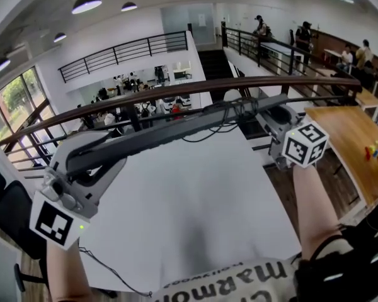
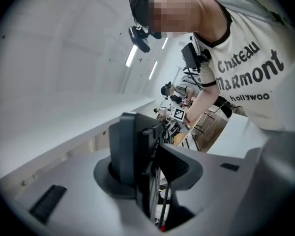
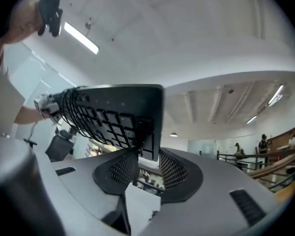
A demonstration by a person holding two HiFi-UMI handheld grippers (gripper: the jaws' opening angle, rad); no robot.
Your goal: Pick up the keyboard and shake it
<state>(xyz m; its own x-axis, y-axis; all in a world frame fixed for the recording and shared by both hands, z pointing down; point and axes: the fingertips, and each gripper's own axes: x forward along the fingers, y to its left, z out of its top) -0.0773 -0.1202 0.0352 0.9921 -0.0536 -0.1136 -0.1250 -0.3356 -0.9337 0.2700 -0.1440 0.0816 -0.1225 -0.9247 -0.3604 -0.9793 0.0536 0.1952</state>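
The dark keyboard [image 1: 176, 128] hangs in the air above the white table [image 1: 195, 200], edge-on to the head view and sloping up to the right. My left gripper [image 1: 97, 156] is shut on its left end and my right gripper [image 1: 274, 121] on its right end. In the left gripper view the keyboard [image 2: 130, 151] stands edge-on between the two pads, at the left gripper [image 2: 148, 166]. The right gripper view shows the keyboard's [image 3: 113, 114] key side, one corner pinched between the mesh pads of the right gripper [image 3: 148, 163]. Its black cable [image 1: 222, 115] loops over the top.
A wooden table [image 1: 349, 137] with small coloured items stands at the right. A black chair [image 1: 9, 219] sits at the left edge. Beyond the white table runs a railing [image 1: 176, 92] over a lower floor, with people far off at the upper right.
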